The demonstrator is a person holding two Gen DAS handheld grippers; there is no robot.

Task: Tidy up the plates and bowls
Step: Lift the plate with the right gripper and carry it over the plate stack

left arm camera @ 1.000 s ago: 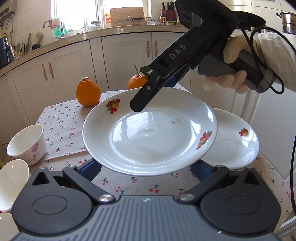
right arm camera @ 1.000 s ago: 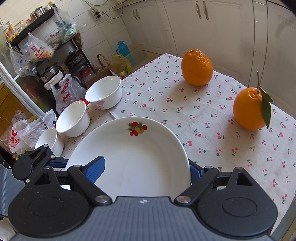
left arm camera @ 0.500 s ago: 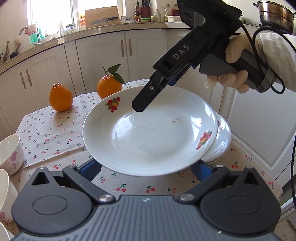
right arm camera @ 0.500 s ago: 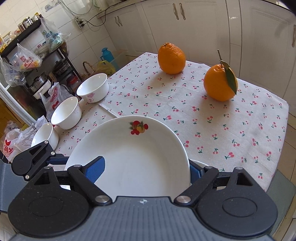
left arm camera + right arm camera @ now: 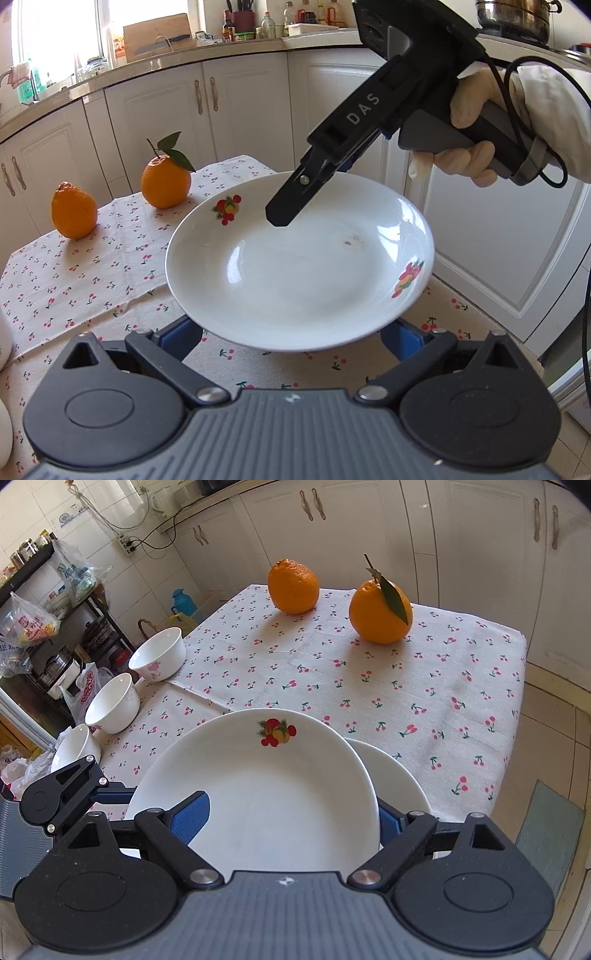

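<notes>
A white plate with fruit prints (image 5: 299, 266) is held above the table; it also shows in the right wrist view (image 5: 258, 786). My right gripper (image 5: 284, 218) is shut on its far rim, one finger over the inside. My left gripper (image 5: 291, 332) has its blue pads under the near rim; whether they clamp it is hidden. A second white plate (image 5: 399, 779) lies on the tablecloth under the held one, partly covered. Three white bowls (image 5: 159, 659) (image 5: 112, 703) (image 5: 75, 746) stand along the table's left edge.
Two oranges (image 5: 293, 585) (image 5: 380, 613) sit at the far side of the cherry-print tablecloth (image 5: 369, 686). White cabinets (image 5: 155, 110) stand behind the table. The table's right edge drops to a tiled floor (image 5: 554, 738).
Both grippers have carried the plate to the right across the table. It now hangs over the second plate, which has gone out of the left wrist view beneath it.
</notes>
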